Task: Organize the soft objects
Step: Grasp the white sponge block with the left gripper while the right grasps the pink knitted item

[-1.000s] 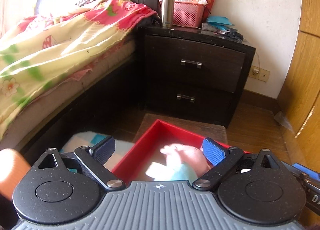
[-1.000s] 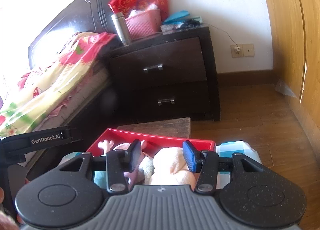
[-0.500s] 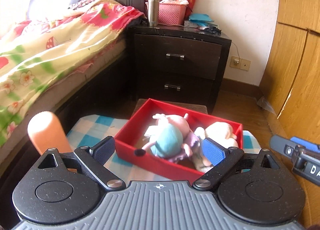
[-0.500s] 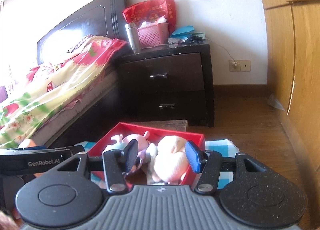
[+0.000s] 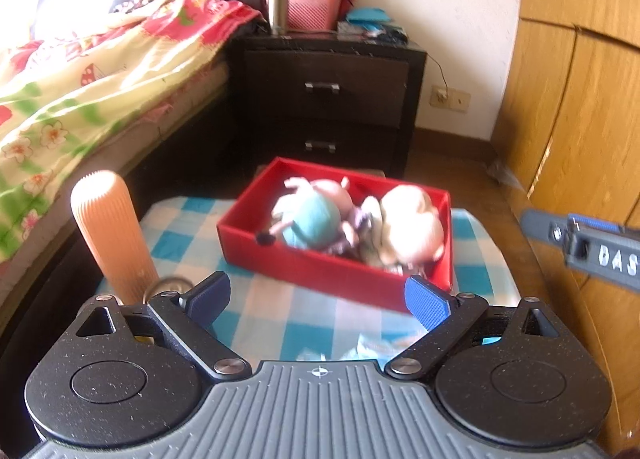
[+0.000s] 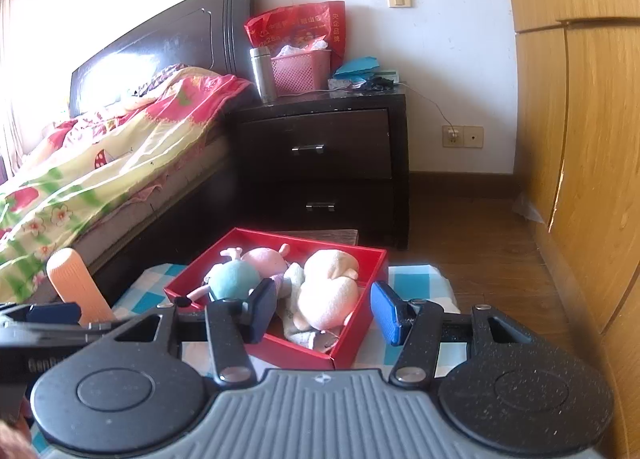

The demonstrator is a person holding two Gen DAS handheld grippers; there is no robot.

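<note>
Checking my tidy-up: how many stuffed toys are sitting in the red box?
3 at least: a blue-bodied toy at left, a pink one behind it, a cream one at right; others may hide beneath.

A small table covered by a blue-and-white checked cloth carries a red box toward its far edge, and an upright ribbed orange cylinder at its left edge, apart from the box.

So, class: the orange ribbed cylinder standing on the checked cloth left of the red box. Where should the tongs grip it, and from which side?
Grip the orange cylinder around its middle, coming in level from the near side. It stands upright and slightly tilted, its ribbed round sides suit a squeeze across the width, and the left tongs are open and closest.
</note>
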